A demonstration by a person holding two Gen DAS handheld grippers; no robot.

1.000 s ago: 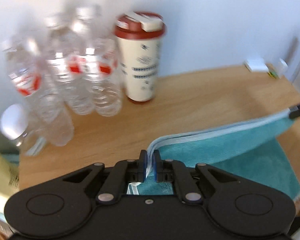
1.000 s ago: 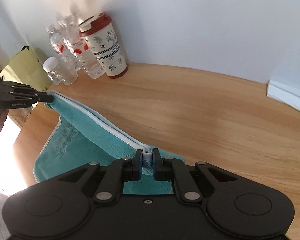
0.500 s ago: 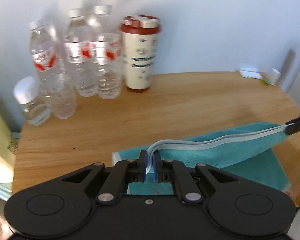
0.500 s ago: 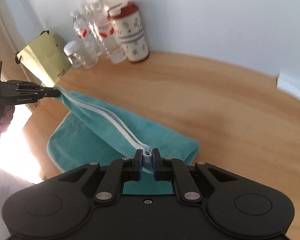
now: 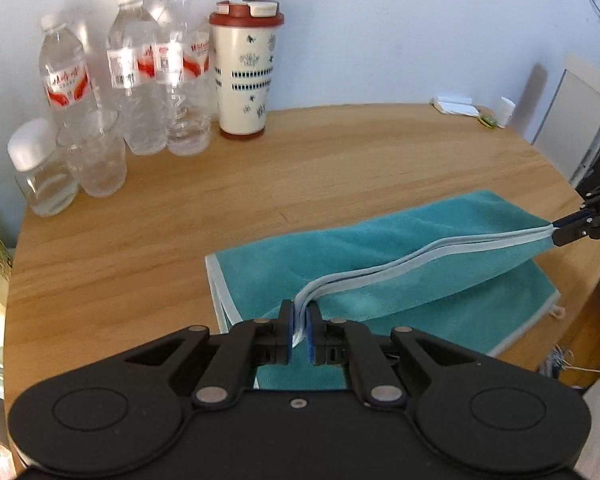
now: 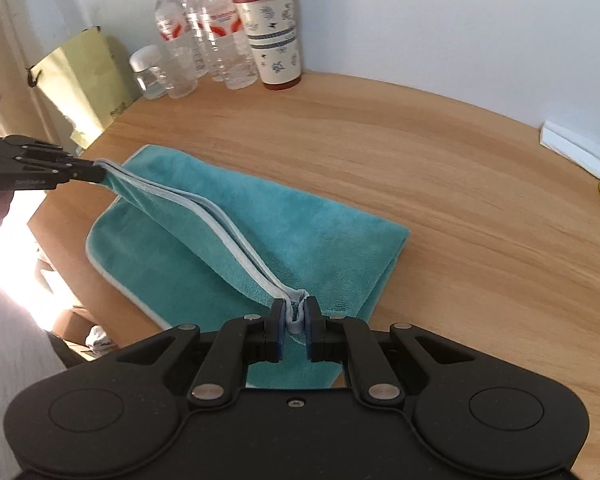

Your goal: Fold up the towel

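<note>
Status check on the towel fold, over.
Left gripper and right gripper both shut on the towel's pale hem, raised between them. Rest of towel lying on table. Bottles and cup at the wall, apart from the towel.

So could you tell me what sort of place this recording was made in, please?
Most likely a home, perhaps a living or dining corner: a round wooden table against a plain wall, with water bottles, a lidded travel cup and a paper bag beside it.

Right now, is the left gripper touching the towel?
Touching. The left wrist view shows the left gripper shut on the towel at its pale edge, no gap at its pads.
</note>
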